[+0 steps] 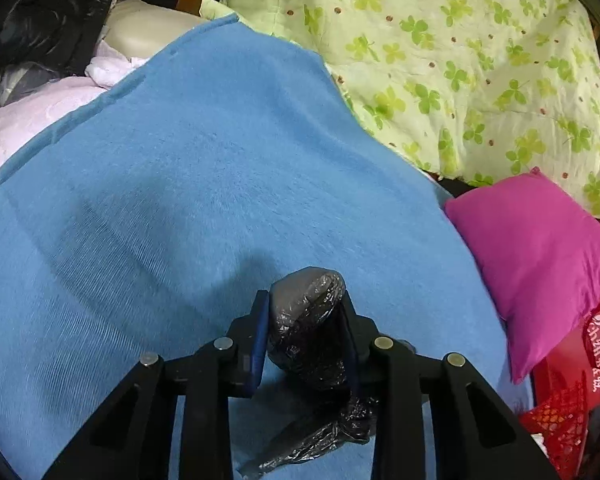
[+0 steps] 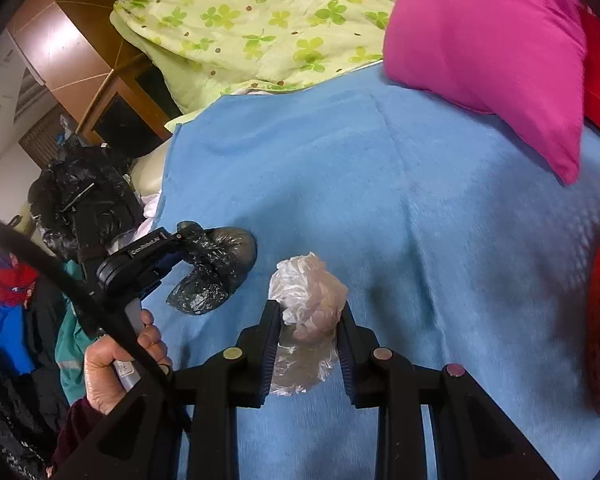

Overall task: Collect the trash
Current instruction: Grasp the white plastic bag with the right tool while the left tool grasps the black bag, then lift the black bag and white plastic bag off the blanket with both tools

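Observation:
A crumpled black plastic bag point(image 1: 306, 320) sits between the pads of my left gripper point(image 1: 305, 300), which is shut on it; a loose tail of the bag hangs down onto the blue blanket point(image 1: 180, 184). The right wrist view shows the same black plastic bag point(image 2: 216, 260) pinched at the tip of the left gripper point(image 2: 182, 240), held by a hand point(image 2: 112, 364). My right gripper point(image 2: 310, 312) is shut on a clear crumpled plastic bag point(image 2: 306, 304), raised a little over the blue blanket point(image 2: 380, 200).
A magenta pillow point(image 1: 536, 260) point(image 2: 488, 48) and a green clover-print quilt point(image 1: 460, 56) point(image 2: 252, 20) lie beyond the blanket. A large black trash bag point(image 2: 80, 196) point(image 1: 48, 12) stands at the left edge of the bed. Red bags point(image 1: 572, 380) are at the right.

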Tool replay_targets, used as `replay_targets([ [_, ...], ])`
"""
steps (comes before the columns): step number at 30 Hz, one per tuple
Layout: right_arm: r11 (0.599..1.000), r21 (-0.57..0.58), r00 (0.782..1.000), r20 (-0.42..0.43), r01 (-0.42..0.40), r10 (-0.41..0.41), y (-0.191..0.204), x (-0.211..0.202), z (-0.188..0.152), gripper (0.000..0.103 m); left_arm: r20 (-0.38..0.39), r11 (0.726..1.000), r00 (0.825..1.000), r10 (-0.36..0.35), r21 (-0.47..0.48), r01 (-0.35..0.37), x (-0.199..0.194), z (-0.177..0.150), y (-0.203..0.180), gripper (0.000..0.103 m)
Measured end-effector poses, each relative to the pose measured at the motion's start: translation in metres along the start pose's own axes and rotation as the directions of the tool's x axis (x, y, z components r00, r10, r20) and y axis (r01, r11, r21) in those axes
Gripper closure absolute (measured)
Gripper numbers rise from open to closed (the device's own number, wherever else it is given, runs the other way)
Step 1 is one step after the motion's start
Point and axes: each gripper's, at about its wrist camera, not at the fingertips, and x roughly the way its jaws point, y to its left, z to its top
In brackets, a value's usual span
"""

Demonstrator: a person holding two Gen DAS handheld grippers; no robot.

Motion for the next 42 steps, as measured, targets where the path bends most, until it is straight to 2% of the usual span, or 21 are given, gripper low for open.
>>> replay_targets([
  [3,1.000,-0.003,1.000,0.015,0.000,0.000,0.000,-0.009,-0.005,0.074,0.026,1.000,1.000,0.004,-0.002,-0.004,-0.027,-0.014,-0.006,0.070],
  [8,1.000,-0.009,1.000,0.020,-0.017,0.017,-0.001,-0.026,-0.020,0.074,0.054,0.996,0.997,0.048,0.072,-0.051,-0.064,-0.047,-0.017,0.069],
  [11,1.000,-0.025,1.000,0.009,0.003,-0.003,-0.005,-0.033,-0.030,0.074,0.058,0.991,0.994,0.095,0.092,-0.100,-0.077,-0.070,-0.017,0.062],
  [13,0.999,-0.034,1.000,-0.011,0.008,-0.008,-0.007,-0.034,-0.035,0.074,0.028,0.991,0.996,0.089,0.102,-0.091,-0.085,-0.088,-0.015,0.047],
  [15,0.998,-0.053,0.999,-0.028,0.020,-0.022,-0.009,-0.034,-0.039,0.073,0.001,0.989,0.996,0.092,0.116,-0.091,-0.095,-0.108,-0.017,0.038],
  [18,0.998,-0.066,0.997,-0.076,0.024,-0.029,-0.011,-0.030,-0.045,0.071,-0.030,0.983,0.995,0.098,0.157,-0.092,-0.107,-0.129,-0.019,0.034],
  [22,0.999,-0.051,0.986,-0.168,0.005,-0.013,-0.021,-0.022,-0.050,0.063,-0.094,0.973,0.994,0.062,0.227,-0.039,-0.121,-0.143,-0.022,0.032],
  [23,0.999,-0.048,0.984,-0.178,0.005,-0.013,-0.023,-0.022,-0.050,0.058,-0.088,0.969,0.995,0.052,0.246,-0.029,-0.129,-0.145,-0.022,0.032],
  [24,0.999,-0.040,0.983,-0.184,0.004,-0.011,-0.026,-0.024,-0.049,0.041,-0.060,0.961,0.997,0.049,0.274,-0.031,-0.138,-0.143,-0.024,0.032],
  [25,0.999,-0.032,0.984,-0.176,-0.003,-0.003,-0.029,-0.026,-0.048,0.037,-0.041,0.957,0.998,0.049,0.289,-0.036,-0.142,-0.141,-0.026,0.030],
  [28,0.999,-0.001,0.992,-0.121,-0.040,0.040,-0.040,-0.040,-0.045,0.037,0.054,0.930,0.998,0.038,0.364,-0.055,-0.155,-0.122,-0.035,0.022],
  [30,0.999,0.016,0.993,-0.102,-0.051,0.052,-0.046,-0.045,-0.044,0.037,0.114,0.912,0.993,0.022,0.405,-0.066,-0.158,-0.110,-0.041,0.020],
  [34,1.000,0.003,0.993,-0.114,-0.008,0.008,-0.050,-0.044,-0.048,0.040,0.175,0.880,0.984,-0.033,0.472,-0.055,-0.145,-0.088,-0.046,0.015],
  [36,1.000,0.002,0.992,-0.124,0.002,-0.001,-0.052,-0.042,-0.048,0.049,0.144,0.886,0.989,-0.040,0.463,-0.032,-0.126,-0.081,-0.039,0.015],
  [38,1.000,0.011,0.990,-0.140,-0.002,0.003,-0.055,-0.039,-0.048,0.053,0.030,0.915,0.998,-0.046,0.402,0.031,-0.102,-0.073,-0.030,0.015],
  [42,0.999,0.030,0.986,-0.165,-0.015,0.019,-0.058,-0.033,-0.051,0.058,-0.100,0.946,0.990,-0.102,0.297,0.128,-0.080,-0.071,-0.016,0.015],
])
